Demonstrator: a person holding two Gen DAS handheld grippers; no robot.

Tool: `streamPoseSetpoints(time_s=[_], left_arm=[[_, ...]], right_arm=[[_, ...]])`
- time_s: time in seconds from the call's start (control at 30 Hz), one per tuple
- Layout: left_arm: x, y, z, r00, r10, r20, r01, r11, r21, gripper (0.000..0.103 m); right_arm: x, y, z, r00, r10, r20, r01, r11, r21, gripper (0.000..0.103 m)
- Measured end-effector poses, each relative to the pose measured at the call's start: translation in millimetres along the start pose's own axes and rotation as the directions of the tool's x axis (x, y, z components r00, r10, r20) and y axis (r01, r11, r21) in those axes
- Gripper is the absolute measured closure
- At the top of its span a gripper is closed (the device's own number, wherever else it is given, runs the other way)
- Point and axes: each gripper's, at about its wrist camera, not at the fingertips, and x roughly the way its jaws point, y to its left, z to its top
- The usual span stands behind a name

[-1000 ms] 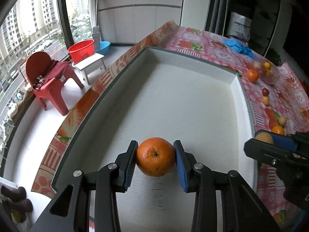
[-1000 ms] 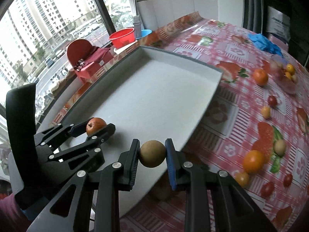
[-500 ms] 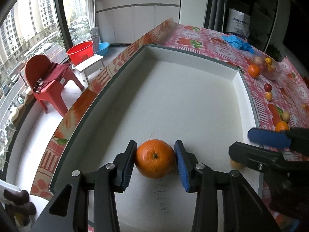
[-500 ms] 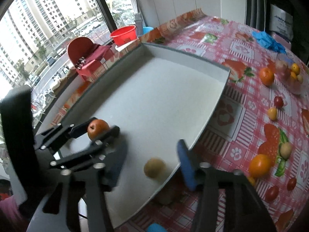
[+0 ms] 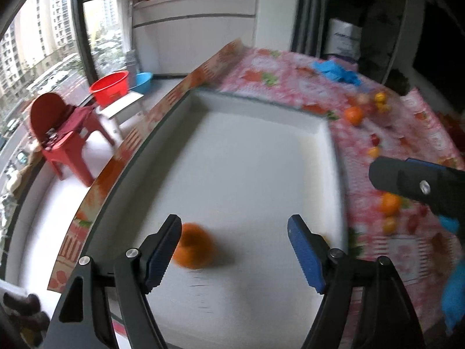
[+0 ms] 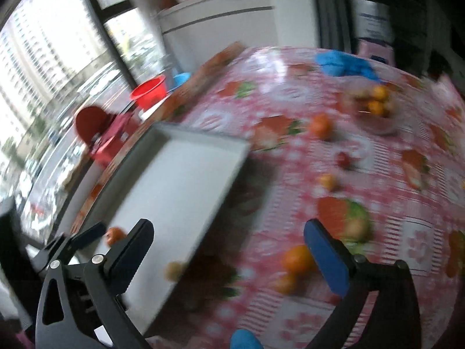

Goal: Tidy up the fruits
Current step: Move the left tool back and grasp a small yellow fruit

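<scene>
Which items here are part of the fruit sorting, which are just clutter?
Job:
white tray
orange lying in the tray, beside the open left gripper
small tan fruit in the tray
loose fruits on the tablecloth, e.g. orange
clear bowl of fruit

Clutter:
blue gloves
red basin
red chair

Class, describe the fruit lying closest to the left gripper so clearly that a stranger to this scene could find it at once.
Start from the big white tray on the pink patterned tablecloth. Near the tray's front edge, between the open fingers of the left gripper, lies an orange, close to the left finger. It is the only large orange fruit in the tray; its one tray-mate is a small yellowish fruit by the right wall.
</scene>
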Motion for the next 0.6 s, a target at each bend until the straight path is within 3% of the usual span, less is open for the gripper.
streamPoseSetpoints(time_s=[0.13, 0.3, 0.4, 0.6], left_arm=[[-16, -33, 11, 0.996, -0.084, 0.024, 0.083, 0.996, 0.041, 0.026], [-25, -78, 17, 0.983, -0.184, -0.003, 0.183, 0.977, 0.105, 0.026], [-31, -105, 24, 0.97, -0.242, -0.006, 0.24, 0.962, 0.127, 0.026], [-27, -138, 39, 0.959, -0.284, -0.017, 0.283, 0.949, 0.135, 0.024]], right_arm=[[-16, -53, 6, 0.999, -0.038, 0.013, 0.037, 0.992, 0.121, 0.0], [-40, -124, 6, 0.986, -0.168, 0.019, 0.16, 0.966, 0.202, 0.0], [-57, -176, 7, 0.971, -0.238, 0.027, 0.22, 0.931, 0.291, 0.0], [-75, -267, 6, 0.928, -0.371, 0.022, 0.327, 0.843, 0.427, 0.0]])
